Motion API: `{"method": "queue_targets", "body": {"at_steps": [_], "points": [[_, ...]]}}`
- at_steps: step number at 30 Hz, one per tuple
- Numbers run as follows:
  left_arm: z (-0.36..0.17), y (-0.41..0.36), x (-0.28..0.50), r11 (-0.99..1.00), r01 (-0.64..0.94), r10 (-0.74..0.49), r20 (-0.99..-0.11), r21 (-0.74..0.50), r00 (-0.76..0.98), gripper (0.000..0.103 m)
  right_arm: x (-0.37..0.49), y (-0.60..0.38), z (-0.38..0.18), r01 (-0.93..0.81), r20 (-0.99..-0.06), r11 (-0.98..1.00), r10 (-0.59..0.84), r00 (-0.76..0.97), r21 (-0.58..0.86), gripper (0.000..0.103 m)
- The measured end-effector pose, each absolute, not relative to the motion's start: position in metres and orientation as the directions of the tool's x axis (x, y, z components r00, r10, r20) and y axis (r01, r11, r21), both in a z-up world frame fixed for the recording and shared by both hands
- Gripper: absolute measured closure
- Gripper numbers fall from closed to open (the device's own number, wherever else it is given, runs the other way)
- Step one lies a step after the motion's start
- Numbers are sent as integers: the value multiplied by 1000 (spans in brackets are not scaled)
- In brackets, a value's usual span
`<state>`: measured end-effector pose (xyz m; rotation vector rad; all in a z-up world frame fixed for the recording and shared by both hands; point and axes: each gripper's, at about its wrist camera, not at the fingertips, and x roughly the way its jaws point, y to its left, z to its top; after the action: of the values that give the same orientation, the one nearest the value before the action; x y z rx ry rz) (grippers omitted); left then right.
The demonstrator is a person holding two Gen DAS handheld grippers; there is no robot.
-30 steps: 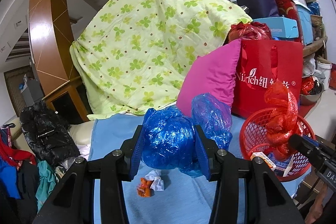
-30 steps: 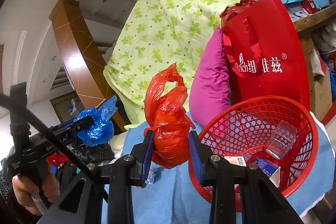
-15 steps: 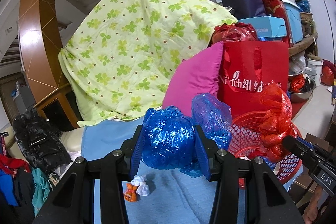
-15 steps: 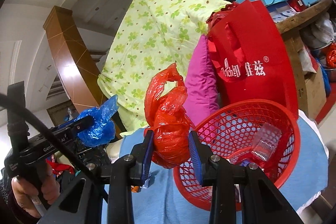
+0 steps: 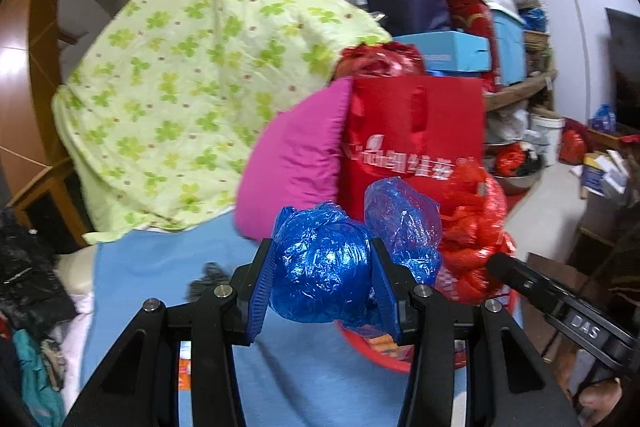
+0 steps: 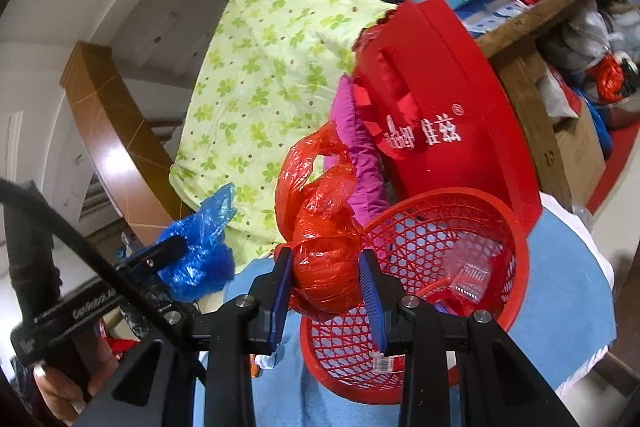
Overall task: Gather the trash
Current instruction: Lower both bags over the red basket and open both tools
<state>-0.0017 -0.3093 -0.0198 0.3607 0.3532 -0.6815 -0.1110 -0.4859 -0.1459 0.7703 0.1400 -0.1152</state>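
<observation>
My left gripper (image 5: 324,281) is clamped on a crumpled blue plastic bag (image 5: 320,267); both blue pads press into the wad, and a loose lobe of the bag bulges out past the right-hand pad. From the right wrist view I see the same bag off to the left, held in the air beside the green clover-print quilt (image 6: 272,83).

My right gripper (image 6: 326,285) is closed on a knotted red plastic bag (image 6: 320,239). The bundle sits between the pads, its handle loops standing up above them. It hangs at the near-left rim of the red mesh basket (image 6: 432,227), just above the edge and not inside.

In the basket I note a clear plastic tray (image 6: 468,273) and some packaging with a barcode label low down. The basket rests on a blue cloth (image 6: 560,291) covering the surface below; whether that is a tabletop I cannot tell.

Behind the basket: a red shopping bag (image 6: 436,107) with white lettering, upright, and a magenta cushion (image 5: 296,155) leaning against its left side. The quilt drapes over something tall behind the cushion.

In the left wrist view the red bag shows just right of the blue one, near but apart, with the basket rim below them both. That view is motion-blurred.

A hand (image 6: 64,391) grips the left tool's handle at lower left.
</observation>
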Motion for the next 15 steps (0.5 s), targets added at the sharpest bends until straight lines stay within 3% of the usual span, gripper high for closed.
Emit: {"method": "queue_targets", "body": {"at_steps": [7, 9, 11, 12, 13, 14, 15], "points": [[-35, -331, 10, 693, 704, -567, -484, 157, 666, 53, -111, -500, -156, 201, -209, 662, -69, 975, 722, 65], [-41, -336, 16, 686, 715, -575, -499, 139, 648, 50, -109, -505, -161, 224, -234, 639, -72, 970, 736, 65], [-47, -340, 20, 680, 721, -576, -511, 133, 638, 41, -106, -511, -167, 243, -260, 606, -61, 964, 758, 64], [-52, -341, 22, 680, 720, -571, -515, 139, 639, 35, -105, -514, -170, 252, -272, 591, -57, 961, 766, 61], [-55, -339, 23, 684, 715, -563, -518, 145, 644, 30, -104, -516, -173, 263, -280, 574, -59, 958, 776, 44], [-59, -338, 25, 687, 712, -558, -521, 147, 646, 29, -105, -518, -174, 268, -281, 559, -65, 958, 784, 36], [-61, -335, 27, 687, 712, -557, -526, 143, 643, 29, -106, -518, -174, 257, -267, 554, -65, 962, 792, 34]]}}
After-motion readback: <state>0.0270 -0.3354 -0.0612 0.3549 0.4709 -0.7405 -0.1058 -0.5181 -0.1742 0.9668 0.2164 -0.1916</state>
